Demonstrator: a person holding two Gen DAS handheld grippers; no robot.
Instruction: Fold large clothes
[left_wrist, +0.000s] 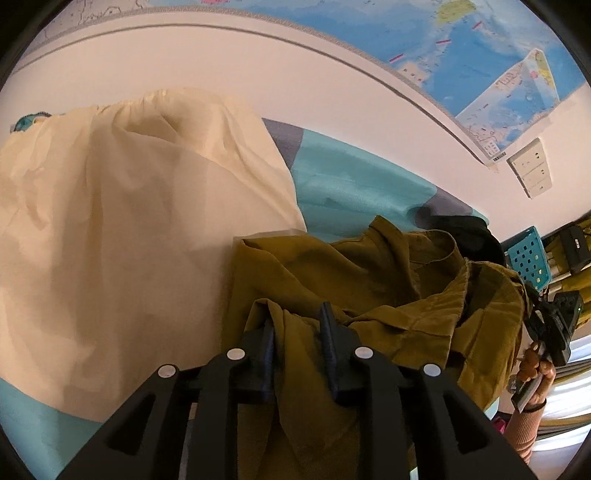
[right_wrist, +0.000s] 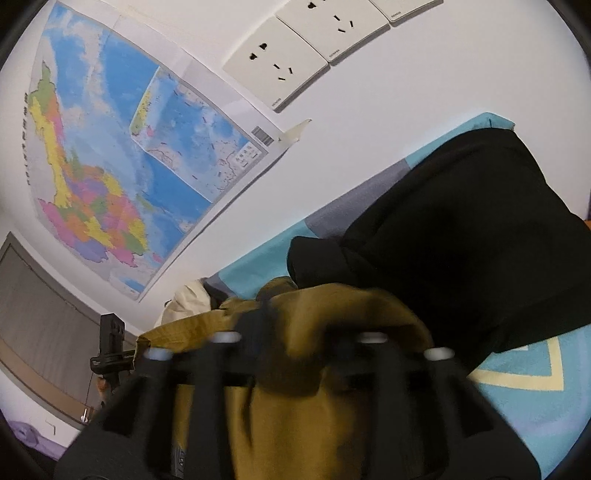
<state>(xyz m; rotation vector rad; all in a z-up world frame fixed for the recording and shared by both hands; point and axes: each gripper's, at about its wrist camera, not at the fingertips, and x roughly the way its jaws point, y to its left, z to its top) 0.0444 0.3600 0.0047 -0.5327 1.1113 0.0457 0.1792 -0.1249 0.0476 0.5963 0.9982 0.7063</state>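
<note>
Olive-green cloth fills the gap between the dark fingers of the left gripper (left_wrist: 297, 343): its jaws are closed on a bunched fold of the olive garment (left_wrist: 369, 280), which hangs down past the gripper body. In the right wrist view the picture is smeared with motion, but the right gripper (right_wrist: 295, 332) also has the same fabric heaped over and between its fingers, so it appears clamped on another part of the garment; how firmly, I cannot tell.

Outward from the jaws, the garment lies crumpled on the blue patterned bedspread (left_wrist: 351, 184), touching a cream garment (left_wrist: 129, 221) on one side and a black garment (right_wrist: 461, 240) on the other. A wall map (right_wrist: 122, 147) and wall sockets (right_wrist: 280, 66) sit behind.

The step in hand looks like lifting and spreading the olive piece. To do it well, both grips probably need to sit on matching edges rather than mid-cloth bunches, then draw apart until the fabric hangs flat. Lifting clear of the neighbours should avoid dragging the cream or black pieces along.
</note>
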